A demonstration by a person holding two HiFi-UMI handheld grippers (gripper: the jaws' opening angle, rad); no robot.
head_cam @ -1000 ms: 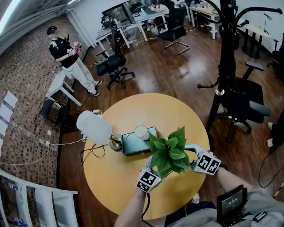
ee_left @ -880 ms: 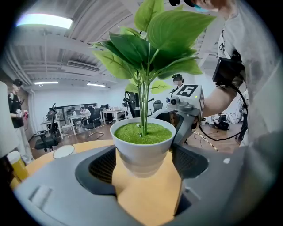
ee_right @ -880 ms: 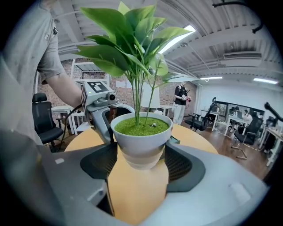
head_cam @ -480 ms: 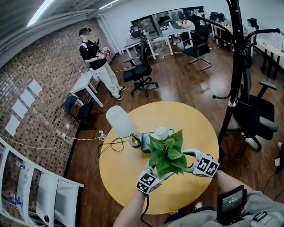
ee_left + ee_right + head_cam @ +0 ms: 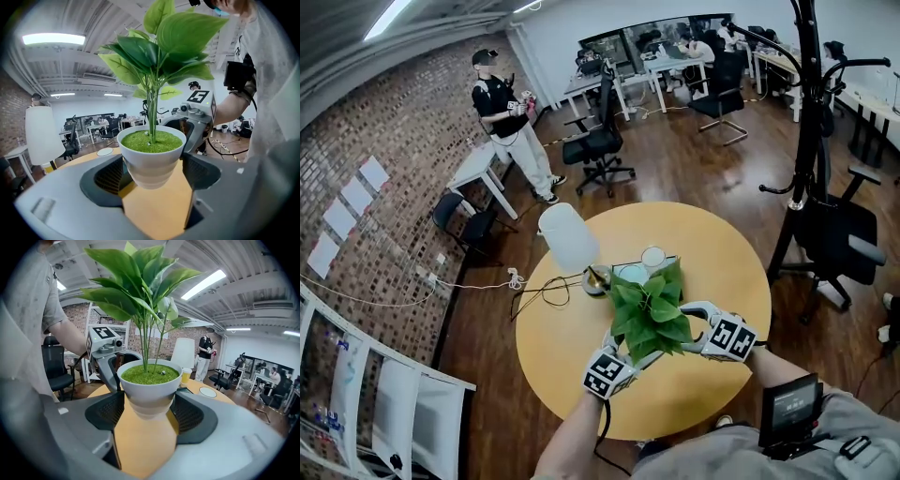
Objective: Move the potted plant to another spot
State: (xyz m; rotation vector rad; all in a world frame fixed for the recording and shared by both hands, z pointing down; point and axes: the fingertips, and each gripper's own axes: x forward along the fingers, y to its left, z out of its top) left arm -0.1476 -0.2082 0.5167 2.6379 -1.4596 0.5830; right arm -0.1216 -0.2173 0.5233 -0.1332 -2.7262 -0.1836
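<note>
Green leafy potted plant, gripped by left tongs and right tongs together, has risen above the round yellow desk, so the transfer is under way.

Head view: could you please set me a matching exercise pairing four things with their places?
Things:
1 plant
2 lamp
3 coat stand
4 person

Places:
A by the brick wall
B on the floor, right of the table
C on the table's far left side
D held between left gripper and right gripper

Pairs: 1-D, 2-C, 3-B, 4-A
</note>
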